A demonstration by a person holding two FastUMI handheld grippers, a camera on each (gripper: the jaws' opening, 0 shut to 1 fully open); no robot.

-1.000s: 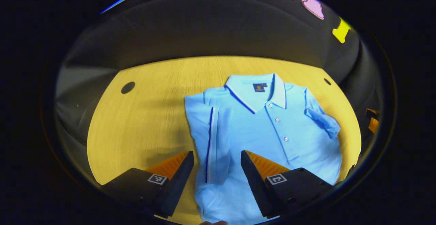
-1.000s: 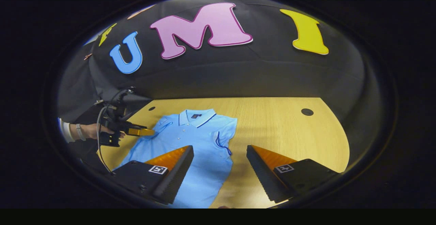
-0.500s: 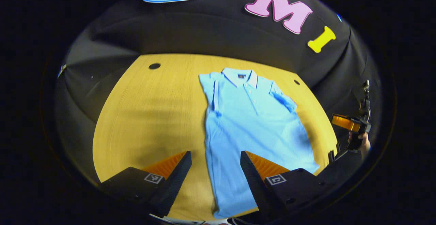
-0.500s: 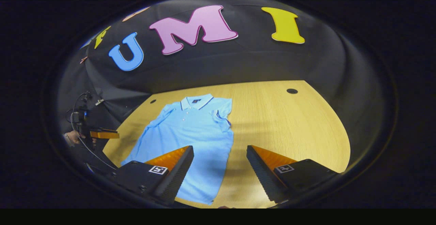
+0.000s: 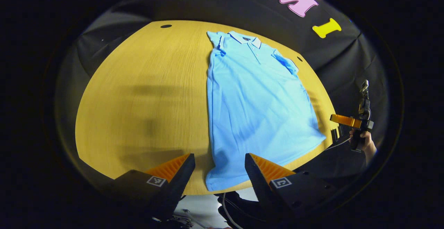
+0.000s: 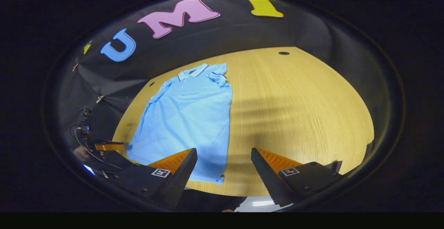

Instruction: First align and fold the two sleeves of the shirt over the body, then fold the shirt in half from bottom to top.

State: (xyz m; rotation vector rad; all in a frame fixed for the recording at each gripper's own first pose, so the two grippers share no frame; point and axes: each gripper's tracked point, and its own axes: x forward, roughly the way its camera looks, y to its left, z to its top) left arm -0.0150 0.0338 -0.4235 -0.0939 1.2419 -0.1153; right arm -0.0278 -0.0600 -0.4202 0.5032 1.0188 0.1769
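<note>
At the bottom of the left gripper view, the left gripper (image 5: pixel 220 168) has its 2 fingers spread wide apart, nothing between them, clear of the cloth. Released. Between and above them lies the shirt (image 5: pixel 255 97), light blue, flat on the wooden table (image 5: pixel 145 83). It runs from the collar (image 5: pixel 245 39) at upper centre down to the hem at lower centre, just above the fingertips, close to the table's near edge. Both sleeves look folded in over the body: 1 bunched at the upper left of the shirt (image 5: pixel 218 45), the other lying across the upper right shoulder (image 5: pixel 286 61). The fabric lies mostly smooth, with light creases in the lower half.

At the right edge of the same view, a hand (image 5: pixel 362 142) holds the right gripper (image 5: pixel 341 120) off the table's right edge, apart from the shirt.

At the bottom of the right gripper view, the right gripper (image 6: pixel 224 168) is also spread wide and empty. Released. Here the shirt (image 6: pixel 187 118) sits in the left-centre of the frame, collar (image 6: pixel 192 72) toward the upper centre, hem at lower centre between the left finger and the table's near edge. The right half of the table (image 6: pixel 295 111) is bare wood with soft shadows across it. 2 small dark holes show in the tabletop: 1 at the top (image 6: pixel 283 53), 1 left of the collar (image 6: pixel 151 83).

At the lower left of that view, the left gripper (image 6: pixel 109 146) sits off the table's corner with a cable trailing from it; hand barely visible, state there too small to tell.
</note>
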